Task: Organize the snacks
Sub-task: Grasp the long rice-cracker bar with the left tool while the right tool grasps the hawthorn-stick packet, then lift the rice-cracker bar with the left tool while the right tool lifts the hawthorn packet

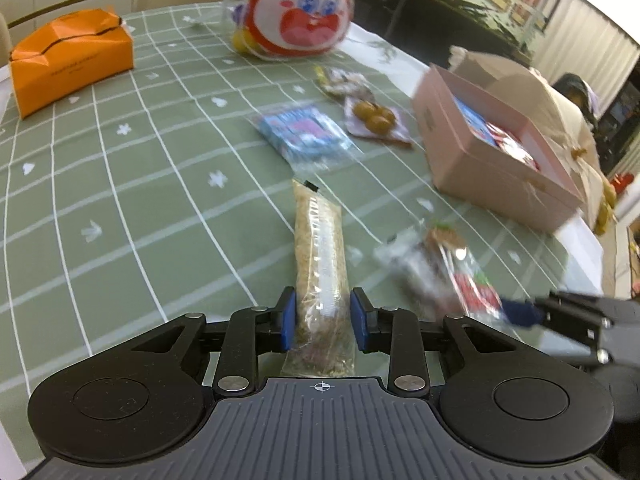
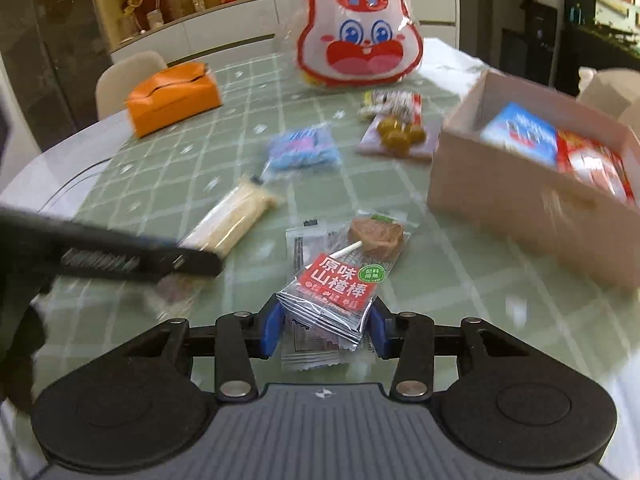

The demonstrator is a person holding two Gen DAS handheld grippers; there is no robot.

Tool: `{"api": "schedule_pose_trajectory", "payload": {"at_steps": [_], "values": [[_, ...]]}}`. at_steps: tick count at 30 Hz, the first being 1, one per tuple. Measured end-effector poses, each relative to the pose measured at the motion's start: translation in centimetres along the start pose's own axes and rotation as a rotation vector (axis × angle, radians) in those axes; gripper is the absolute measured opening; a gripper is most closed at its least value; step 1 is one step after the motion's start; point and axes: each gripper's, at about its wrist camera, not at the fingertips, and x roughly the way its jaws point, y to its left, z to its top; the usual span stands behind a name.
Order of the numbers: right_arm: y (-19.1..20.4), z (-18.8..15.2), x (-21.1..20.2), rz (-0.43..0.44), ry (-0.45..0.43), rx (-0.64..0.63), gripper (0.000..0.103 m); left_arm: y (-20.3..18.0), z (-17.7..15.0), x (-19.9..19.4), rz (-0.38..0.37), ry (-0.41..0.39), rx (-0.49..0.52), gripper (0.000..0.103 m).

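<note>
My left gripper (image 1: 322, 320) is shut on the near end of a long clear-wrapped grain bar (image 1: 320, 248), which lies along the green checked tablecloth. The bar also shows in the right wrist view (image 2: 236, 216). My right gripper (image 2: 324, 326) is shut on the near end of a red-labelled hawthorn lollipop packet (image 2: 340, 276); this packet shows blurred in the left wrist view (image 1: 444, 272). An open pink box (image 1: 492, 168) on the right holds blue and red snack packs; it also shows in the right wrist view (image 2: 520, 200).
A blue candy pack (image 2: 304, 152), a pack of green olives (image 2: 400, 136) and a small mixed-candy pack (image 2: 392, 104) lie mid-table. A big rabbit-face bag (image 2: 360, 36) stands at the back. An orange tissue box (image 2: 176, 96) sits far left.
</note>
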Motion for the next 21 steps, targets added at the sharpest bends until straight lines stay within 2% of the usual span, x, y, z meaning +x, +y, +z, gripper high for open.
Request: {"api": "schedule_pose_trajectory", "payload": {"at_steps": [5,7,11,17,21], "values": [[1.0,-3.2,-3.0,0.018,0.026,-0.013,0.052,-1.7,-2.0,-1.2,-0.022,0.041,0.043,0.033],[0.8,-3.8,-3.9,0.012,0.027,0.017,0.063,-2.5,-2.8,-1.6,-0.031,0.058,0.069,0.033],[0.3,-4.5,-5.5,-0.058,-0.014,0.047,0.071,-3.5,-3.9,-2.3,-0.035,0.081,0.106,0.033],[-0.8,-5.9,-5.5,-0.119,0.010,0.096,0.074,-4.0,-2.6,-1.3,0.012,0.044,0.110,0.035],[-0.7,-6.6,-5.8,-0.152,0.000,0.085,0.080,-4.4,-1.7,-0.2,0.024,0.041,0.138,0.035]]}}
